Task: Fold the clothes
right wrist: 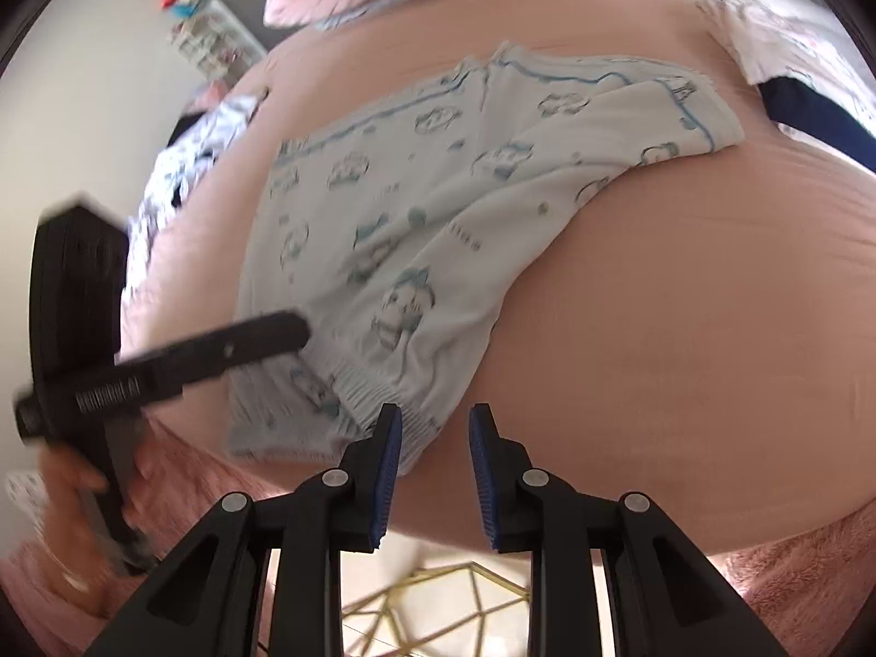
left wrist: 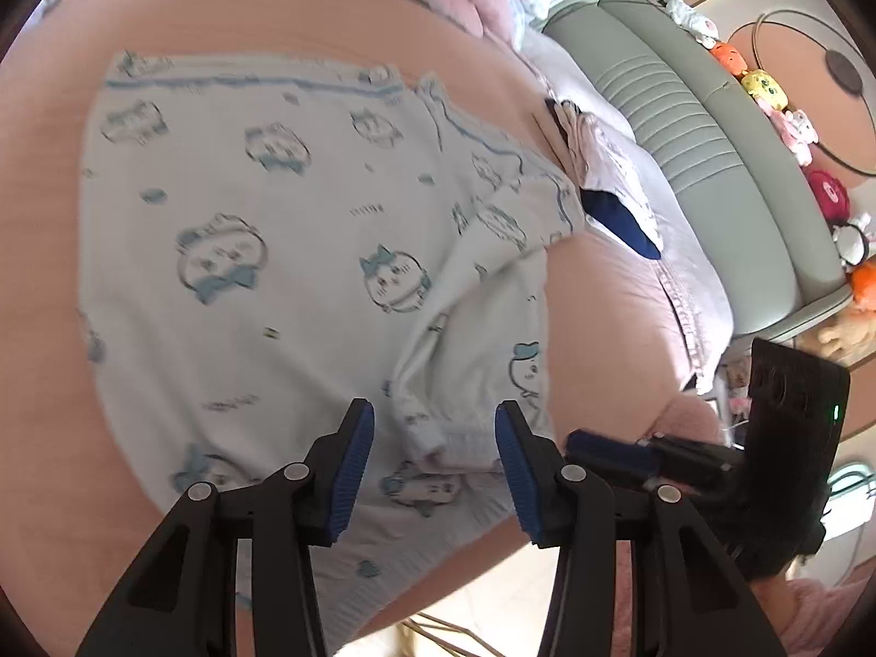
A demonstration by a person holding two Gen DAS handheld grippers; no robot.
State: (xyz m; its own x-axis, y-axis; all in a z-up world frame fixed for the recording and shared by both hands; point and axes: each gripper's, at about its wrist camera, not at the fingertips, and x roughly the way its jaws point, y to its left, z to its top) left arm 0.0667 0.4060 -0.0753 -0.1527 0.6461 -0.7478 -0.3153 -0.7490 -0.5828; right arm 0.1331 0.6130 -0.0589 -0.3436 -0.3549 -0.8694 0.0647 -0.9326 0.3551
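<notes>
Looks like we're mid-fold on the one pale cartoon-print top (left wrist: 263, 230) spread on the pink bed sheet (left wrist: 49, 274): its right sleeve (left wrist: 476, 328) is already laid over the body, and the left gripper (left wrist: 435, 460) hovers with jaws apart around that sleeve's cuff. Further right, the right gripper (right wrist: 435, 471) is also spread and holding nothing, at the hem's corner. Count: two grippers, one garment in play, plus one pile of other clothes (left wrist: 613, 175), so I'd guess the next move needs both to pinch the hem.

Soft matt printed cloth shirt (left wrist: 284, 252), smooth pink bedsheet (left wrist: 49, 219), ribbed blue gripper pads (left wrist: 353, 471)
</notes>
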